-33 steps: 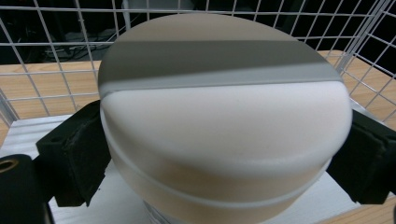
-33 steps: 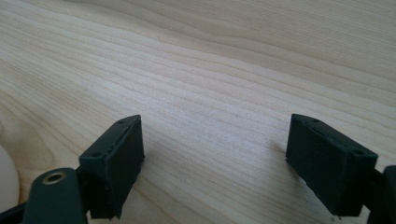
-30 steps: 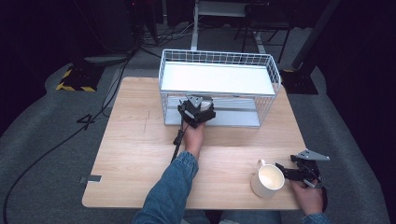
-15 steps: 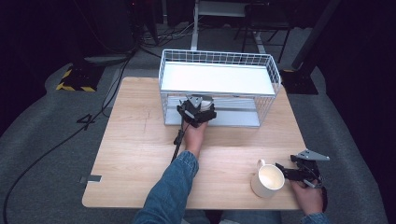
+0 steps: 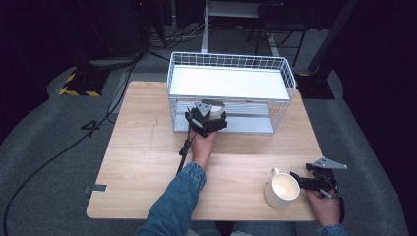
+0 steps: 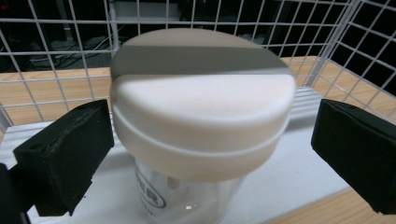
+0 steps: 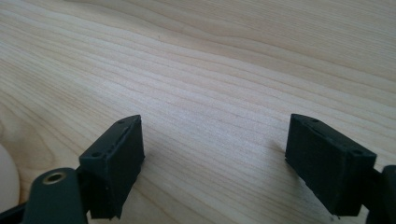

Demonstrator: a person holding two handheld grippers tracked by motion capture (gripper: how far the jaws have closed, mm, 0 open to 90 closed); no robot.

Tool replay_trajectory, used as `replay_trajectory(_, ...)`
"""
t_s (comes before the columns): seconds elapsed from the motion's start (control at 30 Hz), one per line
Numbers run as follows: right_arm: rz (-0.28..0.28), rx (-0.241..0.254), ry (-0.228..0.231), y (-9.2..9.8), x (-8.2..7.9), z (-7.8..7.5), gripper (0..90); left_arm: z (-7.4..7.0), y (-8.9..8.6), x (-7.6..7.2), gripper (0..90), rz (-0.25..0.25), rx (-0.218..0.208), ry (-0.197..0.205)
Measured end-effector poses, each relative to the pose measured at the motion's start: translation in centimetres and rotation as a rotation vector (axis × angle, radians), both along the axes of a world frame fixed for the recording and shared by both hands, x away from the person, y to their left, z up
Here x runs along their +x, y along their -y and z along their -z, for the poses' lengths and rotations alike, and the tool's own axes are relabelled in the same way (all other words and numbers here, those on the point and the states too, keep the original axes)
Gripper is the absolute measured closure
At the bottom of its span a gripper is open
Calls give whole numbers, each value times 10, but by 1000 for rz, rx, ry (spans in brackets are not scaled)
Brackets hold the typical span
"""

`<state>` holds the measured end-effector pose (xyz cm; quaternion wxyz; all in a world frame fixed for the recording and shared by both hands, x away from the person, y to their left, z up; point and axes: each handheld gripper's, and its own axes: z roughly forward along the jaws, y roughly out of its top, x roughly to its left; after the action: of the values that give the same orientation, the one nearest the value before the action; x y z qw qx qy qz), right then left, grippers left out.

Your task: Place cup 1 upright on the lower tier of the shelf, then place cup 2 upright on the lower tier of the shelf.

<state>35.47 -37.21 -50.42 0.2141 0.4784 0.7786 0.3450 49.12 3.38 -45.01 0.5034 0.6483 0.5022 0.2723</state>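
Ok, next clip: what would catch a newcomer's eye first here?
Probably the white wire rack at the far side of the wooden table, with the left gripper reaching into its lower level, jaws open either side of a clear jar with a white lid. Next, the cream mug near the front right edge, beside the open right gripper.

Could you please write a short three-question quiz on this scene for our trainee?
1. True or false: the left gripper is shut on the clear jar with the white round lid.
2. Where does the jar stand? A) on the white wire rack's lower shelf B) on the light wooden table
3. What stands beside the open right gripper?

Key: 1 false, jaws apart; 2 A; 3 the cream ceramic mug.
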Motion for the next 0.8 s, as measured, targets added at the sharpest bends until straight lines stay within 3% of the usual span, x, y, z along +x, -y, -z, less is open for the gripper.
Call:
replay_trajectory(0.23,0,0,0,0,0,0,196,-9,-8,-16,0,36,0,2)
replay_trajectory(0.37,0,0,0,0,0,0,196,-14,-14,-25,0,58,4,-25)
replay_trajectory(0.7,0,-1,0,0,0,0,196,-30,-26,-46,0,108,10,3)
replay_trajectory(0.8,0,0,0,0,0,0,196,-36,-33,-59,0,139,14,9)
